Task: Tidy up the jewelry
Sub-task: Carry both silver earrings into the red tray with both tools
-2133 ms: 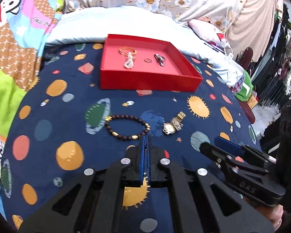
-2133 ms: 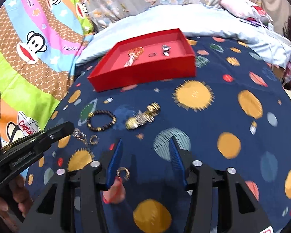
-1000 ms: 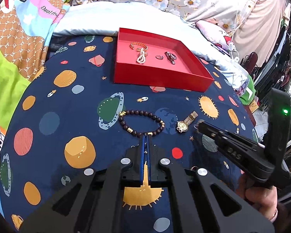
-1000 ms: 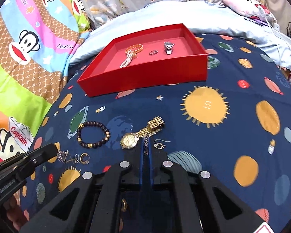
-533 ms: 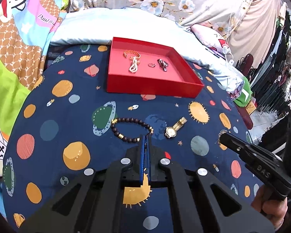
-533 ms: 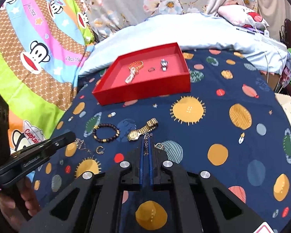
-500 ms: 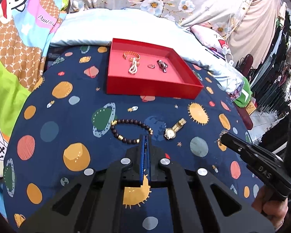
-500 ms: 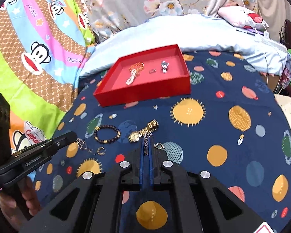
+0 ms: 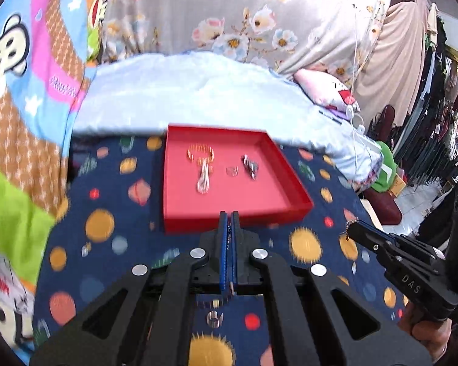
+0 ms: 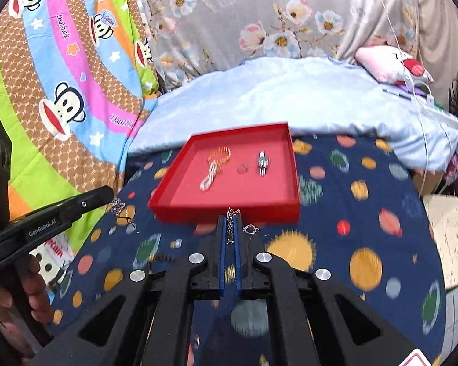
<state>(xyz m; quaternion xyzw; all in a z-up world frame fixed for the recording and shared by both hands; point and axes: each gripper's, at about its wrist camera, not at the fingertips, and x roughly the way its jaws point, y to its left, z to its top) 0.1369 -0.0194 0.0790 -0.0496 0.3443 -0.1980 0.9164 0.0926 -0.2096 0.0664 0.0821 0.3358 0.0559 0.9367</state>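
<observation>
A red tray [image 9: 180, 213] lies on the navy planet-print cloth [image 9: 107, 189], just beyond both grippers. In it are an orange bracelet [image 10: 219, 154], a white beaded piece [image 10: 209, 180], a small ring [image 10: 242, 168] and a silver watch [image 10: 263, 161]. My left gripper [image 9: 228, 215] is shut on a silver chain piece [image 10: 122, 210], which dangles from its tip in the right wrist view. My right gripper [image 10: 231, 218] is shut on a thin chain earring [image 10: 249, 229] whose hook sticks out to the right. Both grippers hang above the cloth, short of the tray's near wall.
A dark beaded bracelet [image 10: 161, 257] lies blurred on the cloth to the left of the right gripper's fingers. A small hoop [image 9: 213, 318] lies under the left gripper. Pale blue bedding [image 10: 290, 97] rises behind the tray. A cardboard box [image 10: 445, 238] stands off the cloth's right edge.
Both grippers have risen off the cloth, each with its chain piece, and tipped toward the tray. The bracelet and gold watch have slid down behind the fingers in view.
</observation>
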